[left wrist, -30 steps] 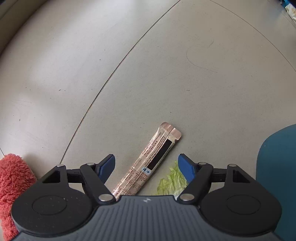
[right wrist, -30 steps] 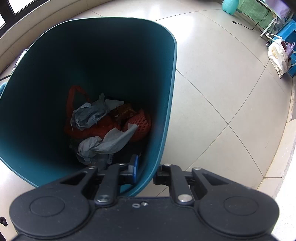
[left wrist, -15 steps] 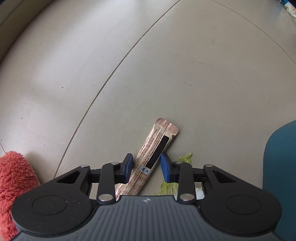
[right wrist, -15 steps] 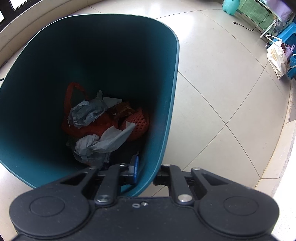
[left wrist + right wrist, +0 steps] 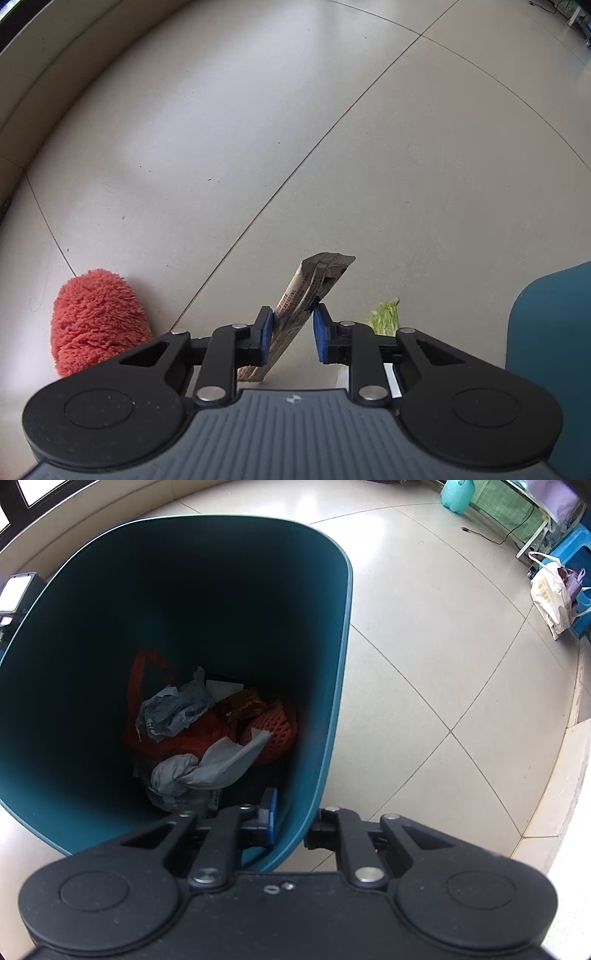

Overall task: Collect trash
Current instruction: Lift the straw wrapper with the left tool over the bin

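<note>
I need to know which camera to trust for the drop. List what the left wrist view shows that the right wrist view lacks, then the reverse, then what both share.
Left wrist only: the left claw shut on a long printed wrapper, a lettuce scrap, a red fluffy slipper.
Right wrist only: the right claw clamped on the bin's rim, crumpled tissues and red netting inside.
Both: the teal trash bin and tiled floor.

Looking like a lived-in indoor room, home or small office, can't tell which — glossy beige floor tiles running wall to wall, teal trash bin sitting on them, blue plastic stool and a tote bag leaning by the far edge, cable trailing across.
</note>
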Available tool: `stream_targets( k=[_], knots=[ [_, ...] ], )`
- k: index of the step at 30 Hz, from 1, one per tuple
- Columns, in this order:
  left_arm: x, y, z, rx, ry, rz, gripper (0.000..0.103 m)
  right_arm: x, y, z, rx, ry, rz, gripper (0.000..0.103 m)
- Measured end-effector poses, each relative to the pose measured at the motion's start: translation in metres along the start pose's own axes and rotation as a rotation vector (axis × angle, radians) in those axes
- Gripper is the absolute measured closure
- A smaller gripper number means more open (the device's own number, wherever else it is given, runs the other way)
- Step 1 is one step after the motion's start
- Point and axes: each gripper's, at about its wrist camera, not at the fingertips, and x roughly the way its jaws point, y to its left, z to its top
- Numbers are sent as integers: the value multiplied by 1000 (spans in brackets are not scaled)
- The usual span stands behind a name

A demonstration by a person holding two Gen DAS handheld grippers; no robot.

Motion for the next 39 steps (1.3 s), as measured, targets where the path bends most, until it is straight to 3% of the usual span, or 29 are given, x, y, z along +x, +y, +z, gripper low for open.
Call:
stream_targets(
  k=[9,15,28,33,39],
  knots=[
    [-90,12,5,-62,-94,-8,84,-9,15,1,13,-4,-13,91],
    [-167,6,-1,-35,-182,-75,84,-4,19,-6,5,-18,-20,92],
    [-335,-85,-25,177,-336,-291,84,-17,13,-9,11,-49,6,91],
    [-344,-133,-27,277,-352,-379,84,-19,10,-8,22,-48,13,91],
    [-290,-208,-33,384,-244,-342,84,-21,8,-7,27,-54,17,91]
  ],
)
